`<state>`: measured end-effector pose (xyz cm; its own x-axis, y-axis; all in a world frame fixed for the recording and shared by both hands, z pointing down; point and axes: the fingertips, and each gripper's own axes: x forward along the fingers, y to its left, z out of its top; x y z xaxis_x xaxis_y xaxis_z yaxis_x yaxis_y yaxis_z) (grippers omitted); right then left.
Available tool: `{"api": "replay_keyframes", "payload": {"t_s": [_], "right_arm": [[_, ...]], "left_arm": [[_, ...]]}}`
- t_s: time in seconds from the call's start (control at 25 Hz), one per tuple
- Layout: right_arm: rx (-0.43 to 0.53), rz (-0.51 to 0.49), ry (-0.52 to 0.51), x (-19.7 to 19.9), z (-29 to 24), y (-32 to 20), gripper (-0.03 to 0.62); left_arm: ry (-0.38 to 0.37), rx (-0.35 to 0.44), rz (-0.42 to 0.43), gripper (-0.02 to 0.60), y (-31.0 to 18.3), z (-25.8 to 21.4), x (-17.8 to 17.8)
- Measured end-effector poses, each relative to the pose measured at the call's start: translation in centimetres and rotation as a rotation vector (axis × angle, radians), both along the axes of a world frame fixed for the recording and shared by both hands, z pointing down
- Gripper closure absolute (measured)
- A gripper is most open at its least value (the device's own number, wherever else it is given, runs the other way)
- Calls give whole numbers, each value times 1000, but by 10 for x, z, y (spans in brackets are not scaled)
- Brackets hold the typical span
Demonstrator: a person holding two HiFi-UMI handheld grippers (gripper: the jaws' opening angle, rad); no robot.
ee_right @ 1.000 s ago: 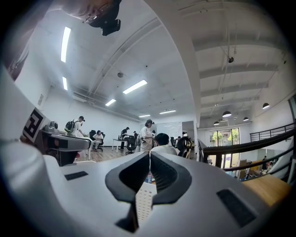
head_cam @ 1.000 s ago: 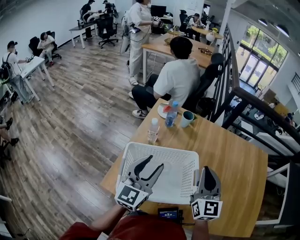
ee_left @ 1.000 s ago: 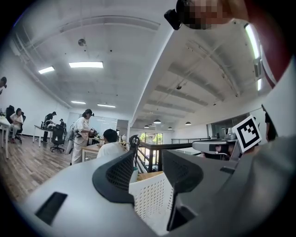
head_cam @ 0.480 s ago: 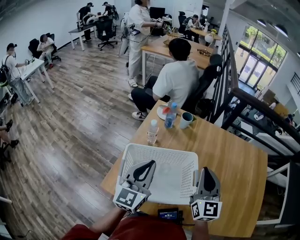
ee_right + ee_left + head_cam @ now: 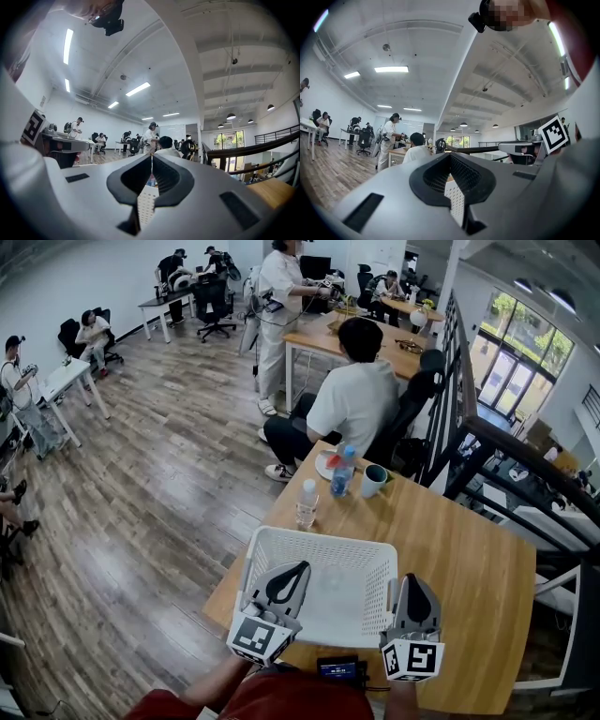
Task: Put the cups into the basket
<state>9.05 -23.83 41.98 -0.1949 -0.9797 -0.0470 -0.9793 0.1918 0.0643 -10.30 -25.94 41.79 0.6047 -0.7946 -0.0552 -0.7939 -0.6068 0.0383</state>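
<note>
Fingers of the left gripper (image 5: 302, 568) and right gripper (image 5: 415, 579) are pressed together, gripping nothing, by the near rim of the white basket (image 5: 323, 538). A green cup (image 5: 374, 477) stands across the table (image 5: 450, 559), beside a bottle (image 5: 343, 468).

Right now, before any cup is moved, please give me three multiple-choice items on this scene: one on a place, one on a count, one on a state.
1. Where is the green cup?
A. on the floor
B. at the far edge of the table, beside the blue-labelled bottle
C. on a chair

2. How many bottles stand on the table?
A. one
B. two
C. four

3. How is the left tool?
A. wide open
B. shut on a cup
C. shut, empty

Answers: 1 B, the head view shows it there; 2 B, the blue-labelled one and a white-capped bottle; 3 C, its jaws meet with nothing between them.
</note>
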Motion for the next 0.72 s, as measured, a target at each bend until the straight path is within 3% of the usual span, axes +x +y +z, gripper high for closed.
{"api": "replay_keyframes", "payload": {"t_s": [0.72], "right_arm": [[16,-5,20,0,-2,2,582]], "left_arm": [[8,-1,-25,574,-2,4,-3]]}}
